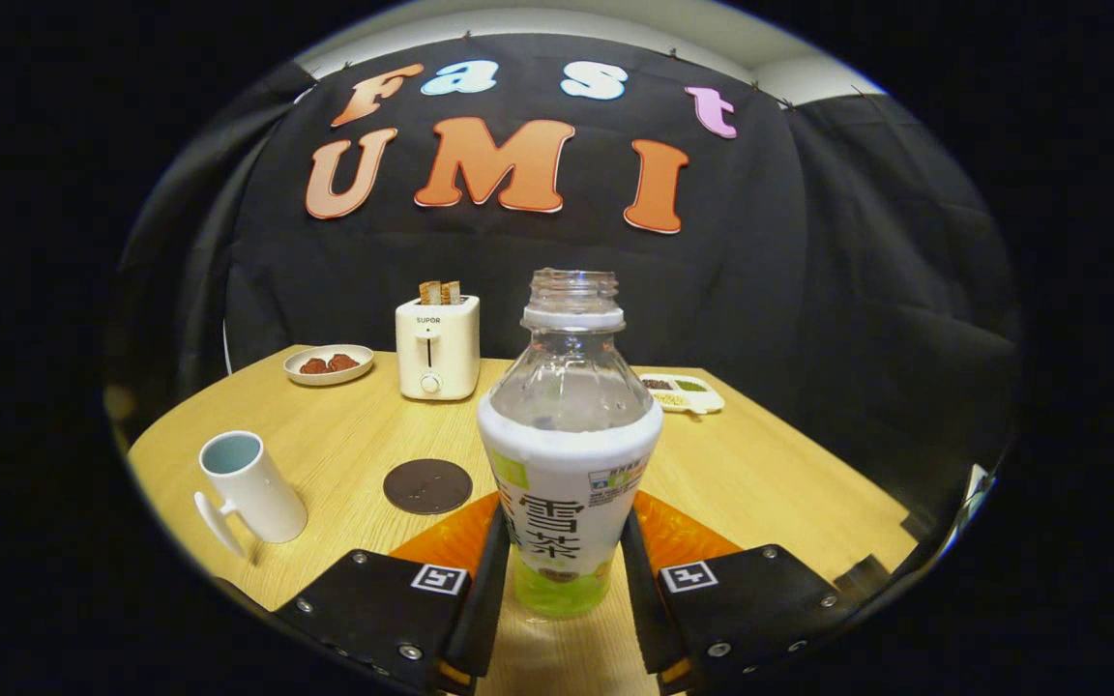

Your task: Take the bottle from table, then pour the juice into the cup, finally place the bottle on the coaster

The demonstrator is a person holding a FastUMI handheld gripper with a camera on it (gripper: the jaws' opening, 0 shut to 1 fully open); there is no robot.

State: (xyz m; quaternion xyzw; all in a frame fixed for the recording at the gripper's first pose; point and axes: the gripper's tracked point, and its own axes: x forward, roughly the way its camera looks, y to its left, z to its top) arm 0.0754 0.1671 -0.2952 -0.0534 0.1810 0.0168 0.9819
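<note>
An uncapped clear bottle (569, 454) with a white and green label stands upright between my fingers, and my gripper (562, 565) is shut on its lower half. Both fingers press the label's sides. Left of the bottle, a white mug (249, 486) stands on the wooden table (770, 483), its handle turned toward me. A round dark coaster (427, 485) lies flat between the mug and the bottle, just ahead of my left finger.
A white toaster (437, 346) with two slices sticking out stands at the table's far side. Left of it sits a small plate (329, 364) with brown food. A divided tray (683, 391) of grains lies behind the bottle to the right.
</note>
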